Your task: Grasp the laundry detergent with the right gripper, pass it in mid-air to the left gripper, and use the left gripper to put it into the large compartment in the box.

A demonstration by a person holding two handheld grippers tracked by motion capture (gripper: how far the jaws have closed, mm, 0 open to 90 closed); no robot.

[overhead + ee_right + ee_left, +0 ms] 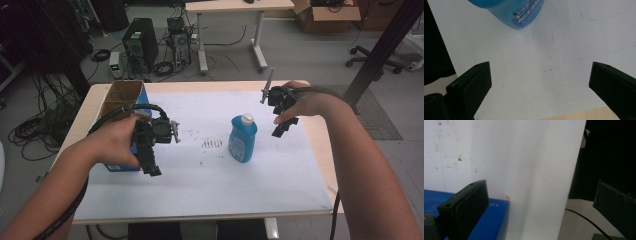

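Note:
A blue bottle (242,140) with a white cap stands upright near the middle of the white sheet (210,175). In the right gripper view the bottle's blue base (509,11) sits at the top, well beyond the jaws. My right gripper (283,126) hovers to the right of the bottle, open, and nothing lies between its jaws (540,85). My left gripper (151,166) hangs over the sheet's left part beside a blue box (120,166). It is open too, its jaws (541,205) wide apart over bare sheet, with the blue box (494,220) under one jaw.
The blue box has an open cardboard top (121,95) at the table's left edge. Faint marks (212,144) dot the sheet left of the bottle. Beyond the table stand a computer tower (140,42), another desk (235,7), a cardboard box (325,17) and a chair base (372,60).

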